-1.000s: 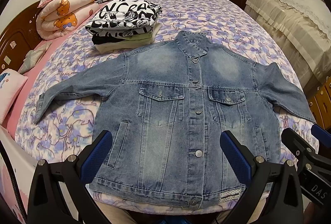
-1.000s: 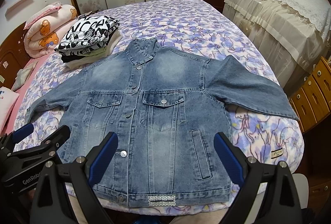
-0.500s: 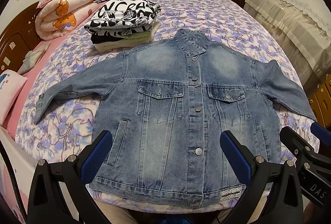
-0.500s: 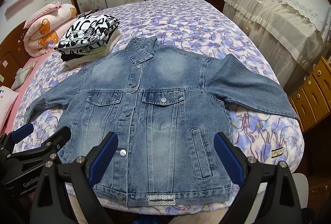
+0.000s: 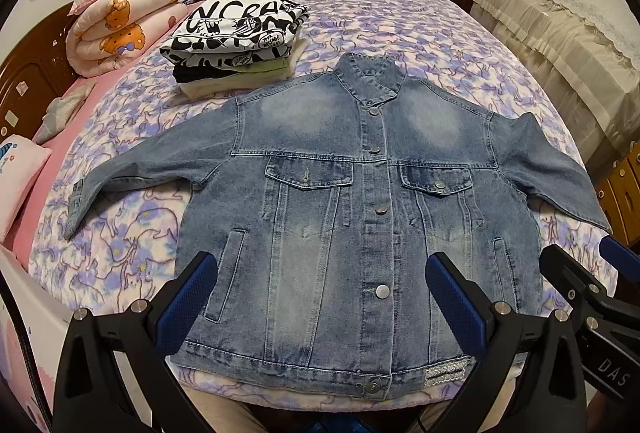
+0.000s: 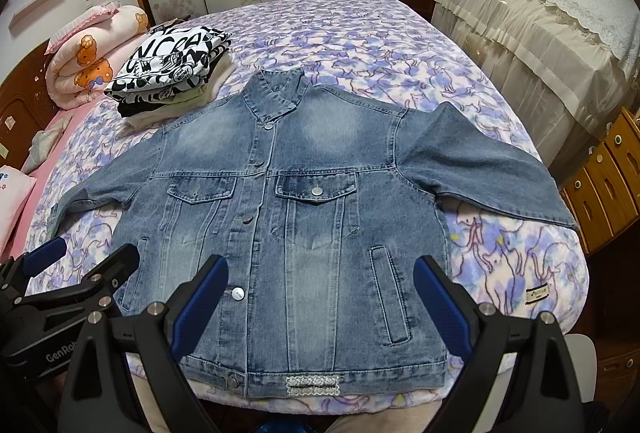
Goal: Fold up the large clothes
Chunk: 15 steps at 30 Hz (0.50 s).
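Note:
A blue denim jacket [image 5: 360, 217] [image 6: 304, 225] lies flat and buttoned, front up, on the bed, with both sleeves spread out sideways and its hem at the near edge. My left gripper [image 5: 322, 297] hovers open above the lower front of the jacket, nothing between its blue pads. My right gripper [image 6: 320, 297] also stands open above the hem area and holds nothing. Each gripper shows at the edge of the other's view: the right gripper [image 5: 592, 297] at the right, the left gripper [image 6: 80, 273] at the left.
A stack of folded clothes [image 5: 236, 41] [image 6: 172, 73] with a black-and-white print on top sits behind the jacket's left shoulder. A rolled pink quilt [image 5: 120, 21] lies by the wooden headboard. The floral bedspread [image 5: 400, 21] stretches beyond. A cloth-covered cabinet [image 6: 540, 17] and wooden drawers [image 6: 608, 177] stand to the right.
Both views have shifted only slightly; the jacket lies as before and both grippers stay open.

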Each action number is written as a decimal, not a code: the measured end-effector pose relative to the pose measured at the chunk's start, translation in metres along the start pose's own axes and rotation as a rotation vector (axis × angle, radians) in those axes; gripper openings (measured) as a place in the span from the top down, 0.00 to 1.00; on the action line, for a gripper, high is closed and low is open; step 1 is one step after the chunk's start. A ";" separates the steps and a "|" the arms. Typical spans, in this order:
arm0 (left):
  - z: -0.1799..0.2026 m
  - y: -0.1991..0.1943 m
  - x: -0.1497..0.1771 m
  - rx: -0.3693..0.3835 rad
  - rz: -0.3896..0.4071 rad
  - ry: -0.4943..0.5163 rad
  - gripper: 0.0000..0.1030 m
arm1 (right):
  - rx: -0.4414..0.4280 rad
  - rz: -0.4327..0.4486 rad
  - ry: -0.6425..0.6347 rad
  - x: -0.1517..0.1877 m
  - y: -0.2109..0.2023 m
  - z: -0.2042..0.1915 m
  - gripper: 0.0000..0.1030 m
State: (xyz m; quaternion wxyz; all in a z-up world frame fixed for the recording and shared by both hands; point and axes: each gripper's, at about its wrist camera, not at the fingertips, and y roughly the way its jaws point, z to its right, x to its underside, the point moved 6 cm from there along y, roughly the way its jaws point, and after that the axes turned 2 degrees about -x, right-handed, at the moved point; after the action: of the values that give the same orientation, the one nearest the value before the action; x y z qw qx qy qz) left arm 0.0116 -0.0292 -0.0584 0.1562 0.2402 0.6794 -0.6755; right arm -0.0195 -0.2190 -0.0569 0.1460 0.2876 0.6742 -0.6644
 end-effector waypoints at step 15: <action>0.007 0.004 -0.002 -0.002 -0.002 0.006 0.00 | 0.010 -0.004 -0.003 0.003 0.003 0.004 0.08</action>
State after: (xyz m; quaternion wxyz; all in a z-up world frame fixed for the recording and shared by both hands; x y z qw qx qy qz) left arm 0.0148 -0.0369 -0.0605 0.1537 0.2411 0.6807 -0.6745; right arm -0.0213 -0.2221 -0.0614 0.1445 0.2861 0.6711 -0.6685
